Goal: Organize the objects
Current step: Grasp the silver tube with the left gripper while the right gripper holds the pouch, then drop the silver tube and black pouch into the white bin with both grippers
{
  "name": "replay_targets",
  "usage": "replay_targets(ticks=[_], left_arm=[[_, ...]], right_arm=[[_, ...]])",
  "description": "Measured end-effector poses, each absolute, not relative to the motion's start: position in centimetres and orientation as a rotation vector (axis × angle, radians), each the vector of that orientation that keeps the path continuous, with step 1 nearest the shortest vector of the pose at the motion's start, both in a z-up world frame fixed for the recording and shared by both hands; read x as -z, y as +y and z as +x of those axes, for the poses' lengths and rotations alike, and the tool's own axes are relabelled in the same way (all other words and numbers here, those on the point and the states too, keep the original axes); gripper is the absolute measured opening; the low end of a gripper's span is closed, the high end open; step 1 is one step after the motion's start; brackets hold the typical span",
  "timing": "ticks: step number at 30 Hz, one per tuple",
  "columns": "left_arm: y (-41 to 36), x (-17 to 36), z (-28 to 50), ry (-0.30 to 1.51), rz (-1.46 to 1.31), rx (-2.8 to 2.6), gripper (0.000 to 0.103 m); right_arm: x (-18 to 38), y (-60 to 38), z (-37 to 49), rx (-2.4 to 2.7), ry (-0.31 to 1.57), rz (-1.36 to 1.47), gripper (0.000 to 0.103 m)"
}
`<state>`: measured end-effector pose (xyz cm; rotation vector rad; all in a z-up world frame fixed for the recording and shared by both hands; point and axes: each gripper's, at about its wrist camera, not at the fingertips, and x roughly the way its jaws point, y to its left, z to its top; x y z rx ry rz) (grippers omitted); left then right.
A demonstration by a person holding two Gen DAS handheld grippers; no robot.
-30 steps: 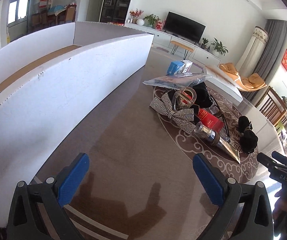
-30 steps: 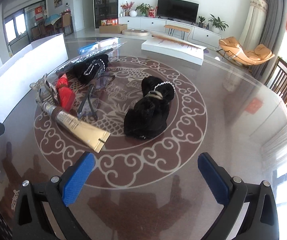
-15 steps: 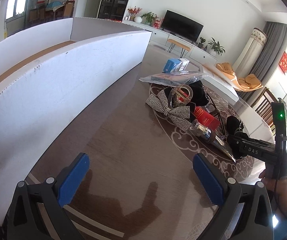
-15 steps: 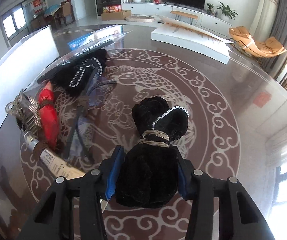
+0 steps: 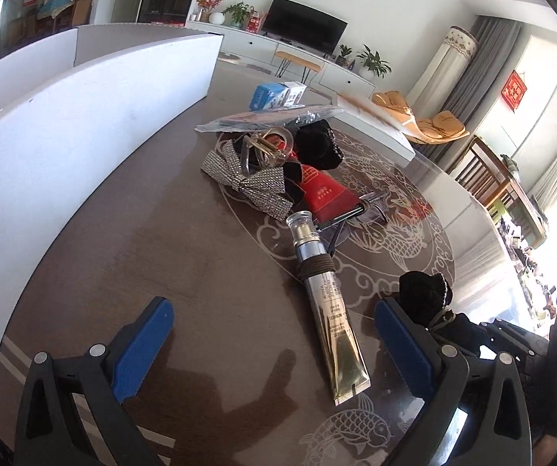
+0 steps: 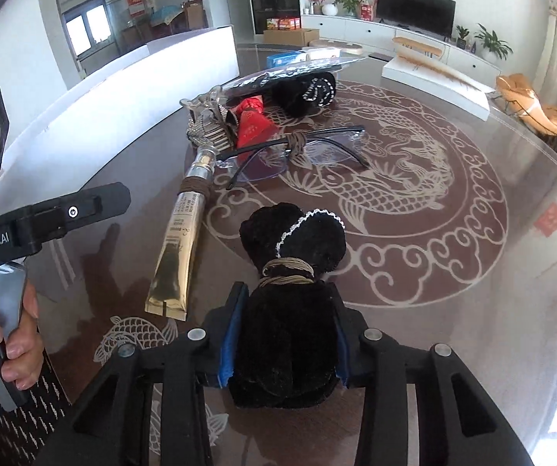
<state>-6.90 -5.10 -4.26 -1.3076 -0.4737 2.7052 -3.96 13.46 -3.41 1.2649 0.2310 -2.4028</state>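
A black velvet pouch (image 6: 290, 310) tied with a tan cord sits between the pads of my right gripper (image 6: 286, 334). The jaws are closing and the blue pads press on its sides. In the left wrist view the same pouch (image 5: 425, 299) shows just past my right-hand finger. My left gripper (image 5: 272, 322) hangs open over the brown table with nothing between its fingers. A gold tube (image 5: 332, 310) with a silver cap lies just ahead of it, and it also shows in the right wrist view, gold tube (image 6: 179, 240).
Beyond the tube lie a rhinestone bow (image 5: 247, 182), a red packet (image 5: 325, 194), a clear ring (image 5: 266, 147), a second black pouch (image 5: 317, 143), a plastic bag (image 5: 270, 118) and a blue box (image 5: 266, 95). Glasses (image 6: 297, 151) lie mid-table. A white box wall (image 5: 84, 124) runs along the left.
My right gripper went from wide open to closed around the black pouch and carried it left, beside the gold tube. The left gripper swung right, toward the pile of items.
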Motion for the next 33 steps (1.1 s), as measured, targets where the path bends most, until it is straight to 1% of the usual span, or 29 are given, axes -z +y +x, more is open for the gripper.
replay_targets(ticks=[4, 6, 9, 14, 16, 17, 18, 19, 20, 21, 22, 23, 24, 25, 28, 30, 33], left_arm=[[-2.0, 5.7, -9.8, -0.293, -1.483, -2.709, 0.103], [-0.8, 6.1, -10.7, -0.154, -1.533, -2.75, 0.103], [0.0, 6.6, -11.3, -0.033, -1.596, -2.755, 0.103], [-0.4, 6.4, -11.2, -0.018, -1.602, -2.73, 0.103], [-0.6, 6.3, -11.4, -0.011, -1.631, -2.706, 0.103], [-0.7, 6.3, -11.7, -0.006, -1.659, -2.68, 0.103], [-0.7, 6.2, -11.8, 0.004, -1.667, -2.664, 0.102], [-0.7, 5.7, -11.6, 0.018, -1.618, -2.678, 0.076], [-0.6, 5.2, -11.1, 0.038, -1.555, -2.698, 0.03], [-0.8, 5.1, -10.8, 0.062, -1.541, -2.713, 0.026], [-1.2, 5.1, -10.5, 0.039, -1.525, -2.706, 0.025], [-1.8, 5.2, -10.1, -0.013, -1.495, -2.695, 0.025], [-2.6, 5.2, -9.4, -0.052, -1.471, -2.692, 0.025], [-3.4, 4.9, -8.7, -0.094, -1.424, -2.695, 0.025], [-5.5, 3.2, -5.9, -0.188, -1.268, -2.727, 0.025], [-6.9, 1.7, -4.3, -0.268, -1.177, -2.75, 0.025], [-8.5, -0.6, -2.3, -0.335, -1.063, -2.8, 0.025]], right_arm=[[2.7, 16.0, -2.5, 2.479, 0.264, 1.247, 0.04], [2.5, 16.6, -2.0, 2.485, 0.283, 1.242, 0.04], [2.5, 16.9, -2.0, 2.469, 0.3, 1.251, 0.04], [3.6, 16.6, -3.4, 2.445, 0.305, 1.304, 0.042], [3.9, 16.4, -3.7, 2.43, 0.301, 1.33, 0.055], [4.0, 16.2, -4.0, 2.418, 0.298, 1.346, 0.066], [4.0, 16.1, -4.2, 2.411, 0.299, 1.353, 0.071], [4.0, 16.0, -4.4, 2.409, 0.306, 1.353, 0.071], [3.9, 15.8, -4.6, 2.405, 0.317, 1.355, 0.072], [3.8, 15.8, -4.8, 2.401, 0.325, 1.356, 0.071], [3.7, 15.8, -4.9, 2.399, 0.328, 1.353, 0.071], [3.8, 15.7, -5.1, 2.39, 0.328, 1.349, 0.067], [3.8, 15.7, -5.2, 2.382, 0.33, 1.349, 0.044], [3.8, 15.7, -5.3, 2.374, 0.328, 1.357, 0.032], [2.7, 16.0, -4.9, 2.371, 0.246, 1.33, 0.032], [1.6, 15.7, -4.3, 2.379, 0.235, 1.293, 0.032], [0.0, 14.8, -4.0, 2.375, 0.209, 1.249, 0.032]])
